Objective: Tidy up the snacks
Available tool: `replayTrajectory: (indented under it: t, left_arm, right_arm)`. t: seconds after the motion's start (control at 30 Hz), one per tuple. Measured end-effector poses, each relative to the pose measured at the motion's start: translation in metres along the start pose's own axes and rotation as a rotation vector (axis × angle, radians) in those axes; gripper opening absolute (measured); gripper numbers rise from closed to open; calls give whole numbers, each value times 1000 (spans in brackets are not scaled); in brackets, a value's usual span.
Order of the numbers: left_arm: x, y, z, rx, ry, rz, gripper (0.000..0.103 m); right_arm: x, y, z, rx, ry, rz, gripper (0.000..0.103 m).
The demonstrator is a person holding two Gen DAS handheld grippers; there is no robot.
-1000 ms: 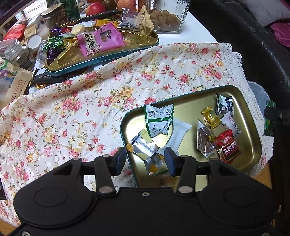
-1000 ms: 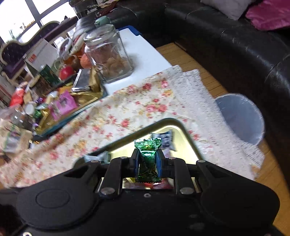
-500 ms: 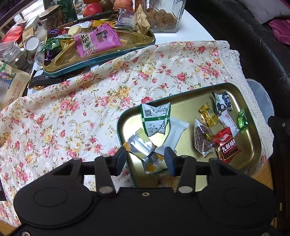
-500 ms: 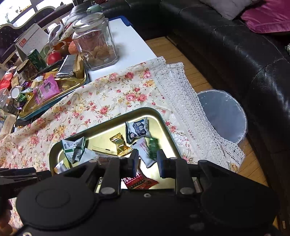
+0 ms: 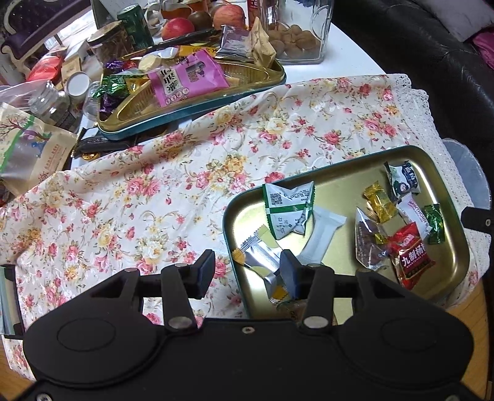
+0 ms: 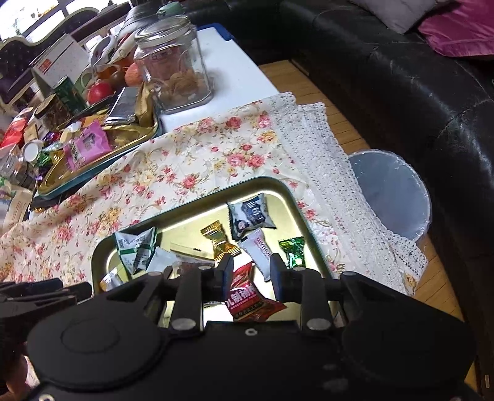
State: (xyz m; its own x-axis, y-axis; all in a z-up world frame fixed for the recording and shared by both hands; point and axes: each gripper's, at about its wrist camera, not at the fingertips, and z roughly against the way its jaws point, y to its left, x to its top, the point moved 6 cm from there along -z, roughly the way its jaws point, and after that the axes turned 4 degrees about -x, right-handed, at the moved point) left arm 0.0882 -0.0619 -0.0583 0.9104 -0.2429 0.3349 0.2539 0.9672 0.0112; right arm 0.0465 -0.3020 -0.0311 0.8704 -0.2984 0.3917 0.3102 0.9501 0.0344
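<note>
A gold tin tray (image 5: 339,182) (image 6: 191,216) on the floral cloth holds several wrapped snacks, among them a green candy (image 5: 433,223) (image 6: 293,251), a red packet (image 5: 412,254) (image 6: 247,296) and a green-and-white pouch (image 5: 287,209). My left gripper (image 5: 247,271) is open and empty above the tray's near left corner. My right gripper (image 6: 250,268) is open and empty above the tray's near right part, over the red packet. A second gold tray (image 5: 256,77) (image 6: 92,172) at the back holds more snacks, including a pink packet (image 5: 185,77).
A glass jar (image 6: 173,71) of nuts stands behind the far tray, with apples (image 5: 177,26), cans and bags at the back left. A grey bin (image 6: 392,191) stands on the floor right of the table. A black sofa (image 6: 401,77) runs along the right.
My right gripper has opened and let go of the green candy, which now lies in the near tray; the gripper has lifted back. My left gripper has drifted slightly left, still open.
</note>
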Motion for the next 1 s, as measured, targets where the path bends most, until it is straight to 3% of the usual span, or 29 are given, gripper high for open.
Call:
replayTrajectory:
  t: [0.37, 0.6, 1.0]
  left_arm:
    - [-5, 6, 5, 14, -27, 34, 54]
    - [-10, 2, 4, -24, -2, 36, 54]
    - [-10, 3, 4, -21, 2, 41, 54]
  right_arm:
    - [-8, 30, -17, 34, 42, 53, 29]
    - [-8, 37, -24, 32, 54, 67, 29]
    - [-8, 40, -26, 32, 59, 78, 29]
